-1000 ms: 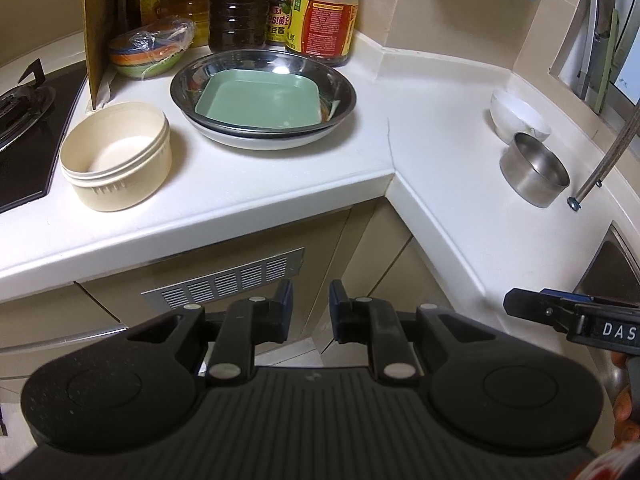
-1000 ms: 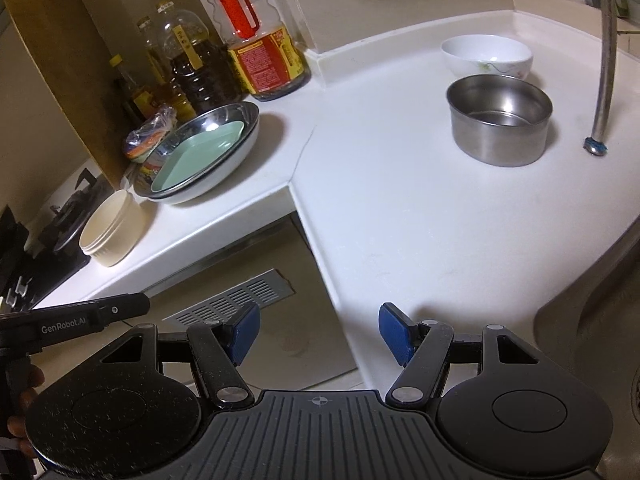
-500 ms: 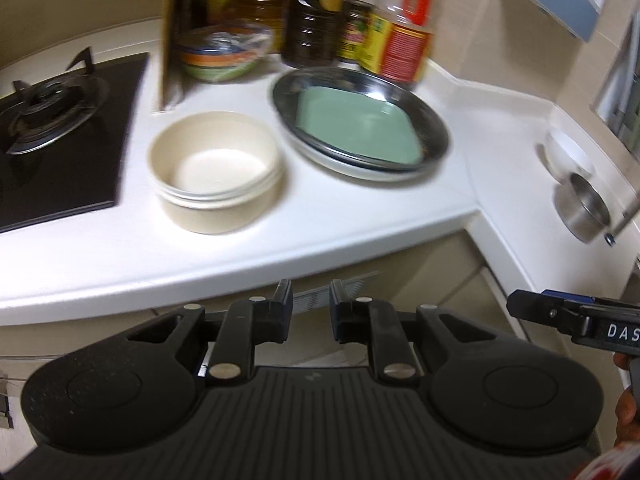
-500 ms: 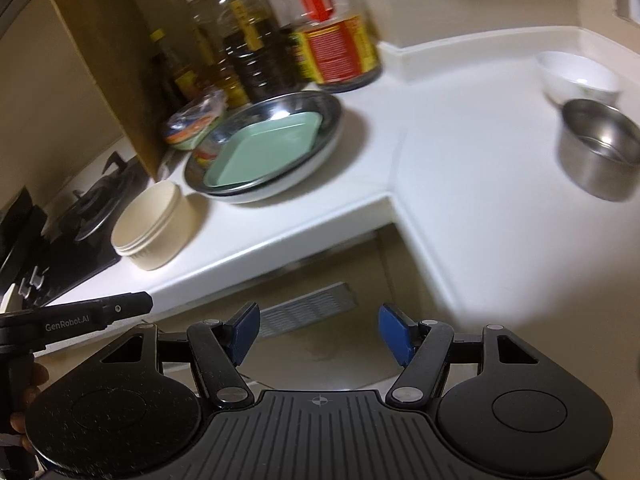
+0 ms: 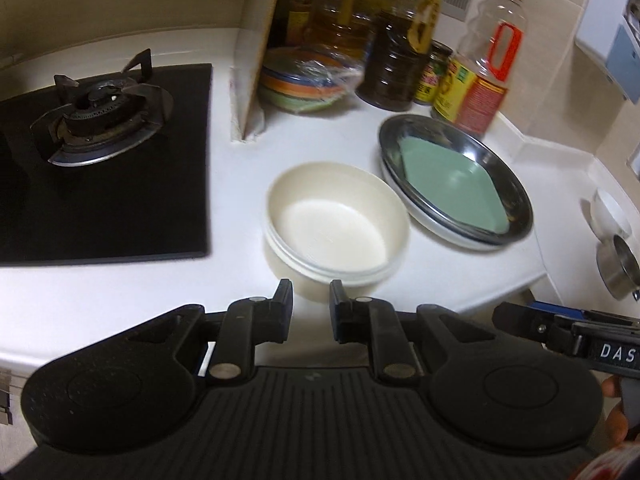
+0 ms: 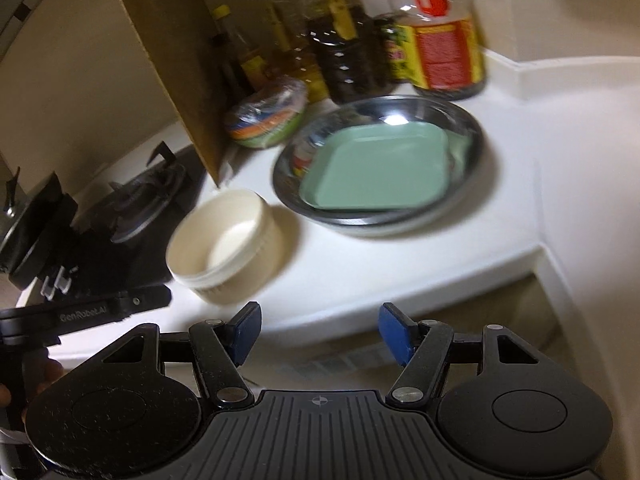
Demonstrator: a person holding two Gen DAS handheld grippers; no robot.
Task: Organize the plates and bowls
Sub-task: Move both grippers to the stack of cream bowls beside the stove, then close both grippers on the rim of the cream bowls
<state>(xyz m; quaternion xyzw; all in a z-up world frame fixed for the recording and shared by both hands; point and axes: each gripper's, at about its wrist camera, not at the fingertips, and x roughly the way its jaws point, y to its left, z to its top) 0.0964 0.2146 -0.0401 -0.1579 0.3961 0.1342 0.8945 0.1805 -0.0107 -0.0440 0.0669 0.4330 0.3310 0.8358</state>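
A stack of cream bowls [image 5: 332, 224] [image 6: 224, 240] stands near the counter's front edge. To its right a square green plate [image 5: 452, 184] [image 6: 376, 168] lies inside a steel dish [image 5: 516, 200] [image 6: 468, 120], which rests on a white plate [image 5: 424, 220]. My left gripper [image 5: 311, 300] hovers just in front of the cream bowls, its jaws only a narrow gap apart with nothing between them. My right gripper [image 6: 320, 332] is open wide and empty, over the counter's edge, in front of the bowls and the dish.
A gas stove [image 5: 104, 120] lies at the left behind a cardboard sheet [image 5: 256, 60]. Wrapped coloured bowls [image 5: 304, 80] and several bottles [image 5: 480, 80] line the back. A small white bowl [image 5: 608, 212] and a steel bowl [image 5: 618, 268] sit far right.
Both grippers have swung left along the counter, away from the small bowls by the tap and toward the cream bowls and the stove. Neither set of jaws has changed its gap.
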